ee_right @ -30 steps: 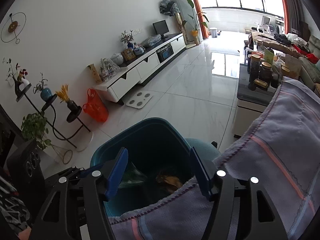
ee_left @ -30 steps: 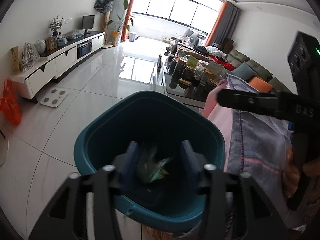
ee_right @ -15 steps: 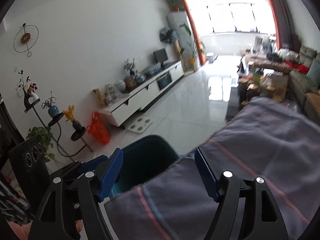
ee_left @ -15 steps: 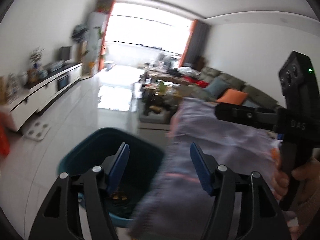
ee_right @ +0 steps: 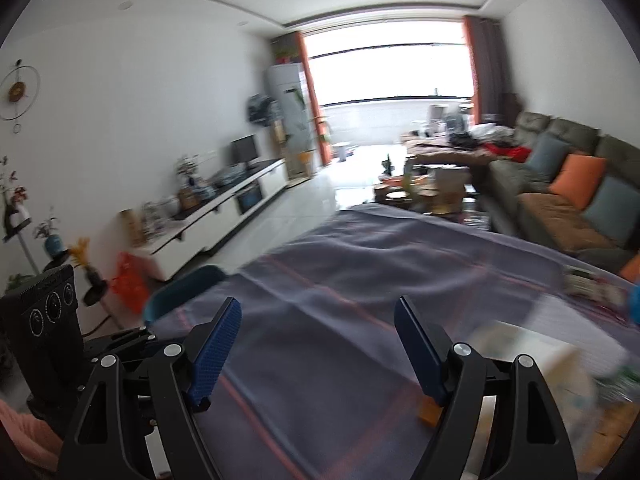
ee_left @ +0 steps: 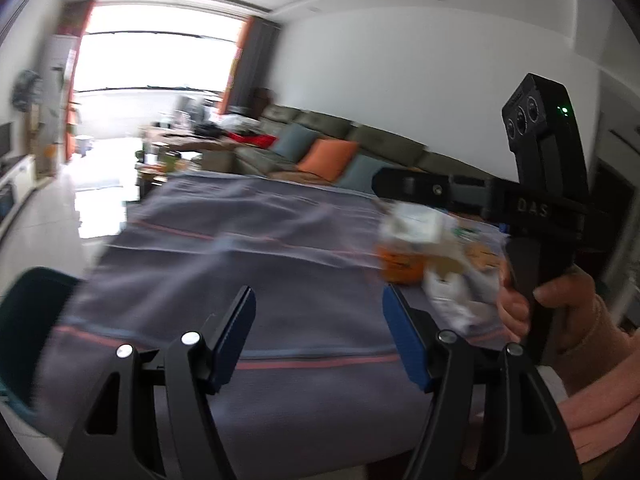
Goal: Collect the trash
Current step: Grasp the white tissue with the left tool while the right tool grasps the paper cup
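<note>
The crumpled white wrappers [ee_left: 452, 280] and orange cup [ee_left: 400, 266] are lying on the cloth-covered bench [ee_left: 240, 248]; they look light and crushable, so pinching a fold seems best. Both the left claw [ee_left: 318, 334] and right claw [ee_right: 318, 344] are standing wide and empty, having just been opening.

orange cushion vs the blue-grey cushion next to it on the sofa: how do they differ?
Colour: the orange cushion is bright, the blue-grey cushion muted. Place: the orange cushion sits farther along the sofa, the blue-grey cushion nearer the camera. Both lean upright against the backrest.
</note>
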